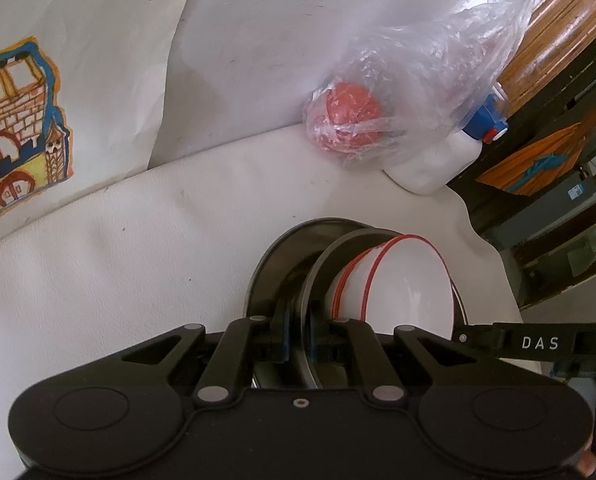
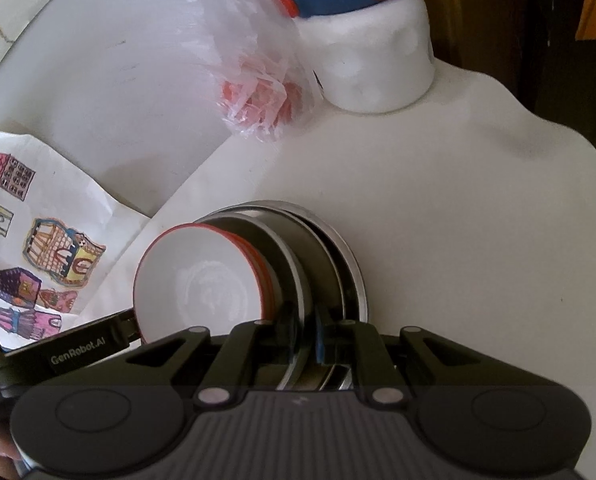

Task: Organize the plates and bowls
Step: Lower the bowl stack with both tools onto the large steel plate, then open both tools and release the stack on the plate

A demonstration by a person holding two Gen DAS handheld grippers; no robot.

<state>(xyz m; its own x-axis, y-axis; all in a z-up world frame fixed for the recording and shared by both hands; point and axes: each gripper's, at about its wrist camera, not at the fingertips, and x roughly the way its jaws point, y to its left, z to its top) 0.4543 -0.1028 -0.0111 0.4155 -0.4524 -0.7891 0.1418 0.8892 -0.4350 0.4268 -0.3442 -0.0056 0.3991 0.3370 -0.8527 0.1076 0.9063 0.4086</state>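
Observation:
A stack of steel plates (image 1: 276,264) carries two nested white bowls with red rims (image 1: 409,284). Both grippers hold the stack from opposite sides. My left gripper (image 1: 298,340) is shut on the rim of a steel plate, with the bowls just right of its fingers. In the right wrist view my right gripper (image 2: 307,338) is shut on the rim of a steel plate (image 2: 329,248), and the white bowls (image 2: 202,288) sit to the left. The stack looks tilted on edge in both views, over the white table (image 1: 118,248).
A clear plastic bag with a red ball inside (image 1: 349,120) lies at the back by the wall. A white bottle with a blue cap (image 1: 433,164) lies beside it. Paper with coloured house drawings (image 2: 26,248) hangs at the left. The table edge (image 1: 485,240) drops off at right.

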